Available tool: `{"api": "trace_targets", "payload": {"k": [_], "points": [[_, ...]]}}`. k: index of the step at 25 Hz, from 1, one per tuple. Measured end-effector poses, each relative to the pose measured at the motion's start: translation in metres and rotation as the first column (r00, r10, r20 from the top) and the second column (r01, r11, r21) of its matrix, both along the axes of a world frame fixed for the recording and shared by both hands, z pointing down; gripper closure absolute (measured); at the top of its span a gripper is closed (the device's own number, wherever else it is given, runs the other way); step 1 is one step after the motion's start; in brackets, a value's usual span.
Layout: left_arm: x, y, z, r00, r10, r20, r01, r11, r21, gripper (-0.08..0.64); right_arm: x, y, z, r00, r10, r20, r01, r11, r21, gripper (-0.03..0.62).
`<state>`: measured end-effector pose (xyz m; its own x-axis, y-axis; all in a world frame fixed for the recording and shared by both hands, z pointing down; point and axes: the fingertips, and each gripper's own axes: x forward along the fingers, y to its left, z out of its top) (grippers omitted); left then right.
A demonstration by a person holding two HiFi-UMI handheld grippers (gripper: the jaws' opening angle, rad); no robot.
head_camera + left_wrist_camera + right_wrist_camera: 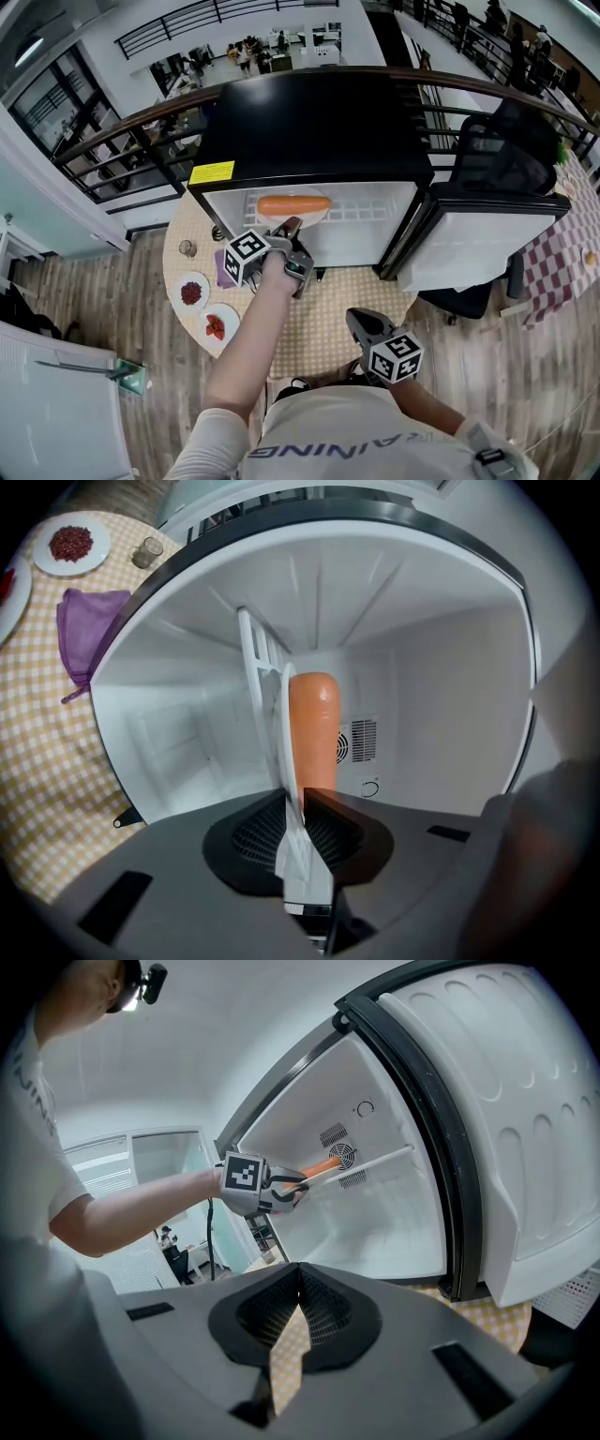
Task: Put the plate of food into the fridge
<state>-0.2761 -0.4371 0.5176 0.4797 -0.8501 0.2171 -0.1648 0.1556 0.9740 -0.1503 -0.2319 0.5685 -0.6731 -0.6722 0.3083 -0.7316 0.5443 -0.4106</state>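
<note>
Left gripper [289, 232] clenches the rim of the plate [300, 219], which sits at the front edge of the fridge [309, 122] shelf [375, 208]. Best slide it deeper, level, before letting go. Counted: 2 small plates [192, 292] at the table's [337, 309] left edge, 1 sausage [293, 204]; right gripper [358, 321] closed, empty.

The fridge [309, 122] has a glossy black top and smooth white plastic walls; checked cloth covers the table [328, 319]; the floor [94, 309] is wood.

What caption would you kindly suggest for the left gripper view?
Edge-on plate of orange food in the left tool, inside the open fridge.
</note>
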Motion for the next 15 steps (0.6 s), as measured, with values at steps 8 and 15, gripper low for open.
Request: {"api": "trace_targets", "payload": {"k": [8,15], "points": [[0.006,0.002,-0.01,0.957,0.121,0.264,-0.157,0.98,0.119,0.451,-0.001,0.004,0.003,1.0,-0.005,-0.003,0.005,1.0,-0.011,0.569],[0.009,0.011,-0.015,0.776,0.185,0.603,-0.339,0.928,0.152,0.417,-0.007,0.007,0.006,1.0,-0.026,-0.006,0.026,0.999,-0.021,0.57]]}}
